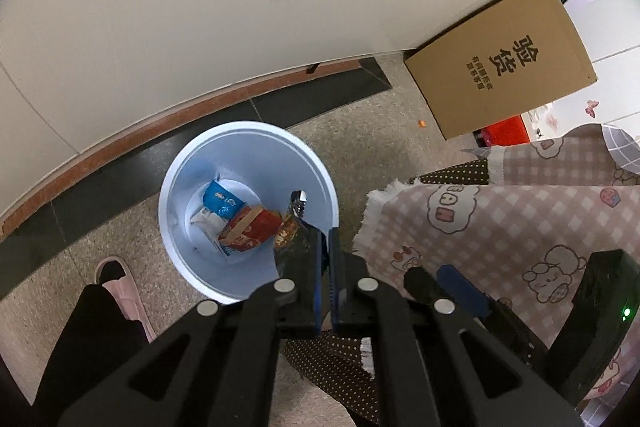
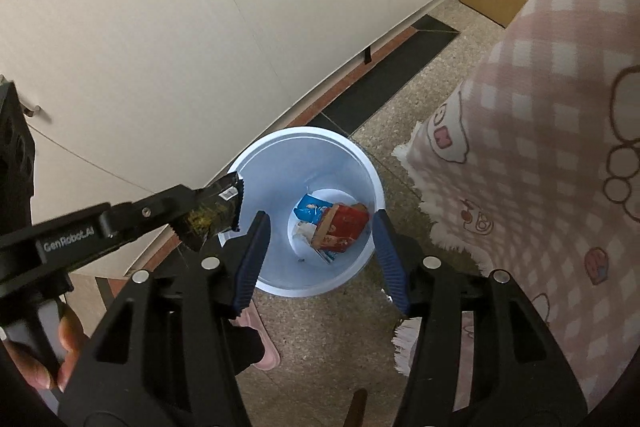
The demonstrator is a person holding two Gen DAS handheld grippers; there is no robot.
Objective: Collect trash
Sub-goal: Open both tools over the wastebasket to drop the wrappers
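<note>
A white round bin (image 1: 176, 187) stands on the floor by the wall; it also shows in the right wrist view (image 2: 276, 163). Inside lie a red box (image 1: 250, 229), a blue wrapper (image 1: 220, 203) and white paper. My left gripper (image 1: 325, 247) is shut on a dark snack wrapper (image 1: 296, 239) and holds it over the bin's right rim. In the right wrist view the left gripper (image 2: 200, 211) holds that wrapper (image 2: 218, 207) above the bin's left rim. My right gripper (image 2: 320, 227) is open and empty, hovering above the bin.
A cardboard box (image 1: 508, 59) leans on the white cabinet (image 1: 200, 7). A pink checked cloth (image 1: 500, 227) hangs right of the bin. A pink slipper (image 1: 120, 283) and a dark leg are at the lower left. A small orange scrap (image 1: 421, 123) lies on the floor.
</note>
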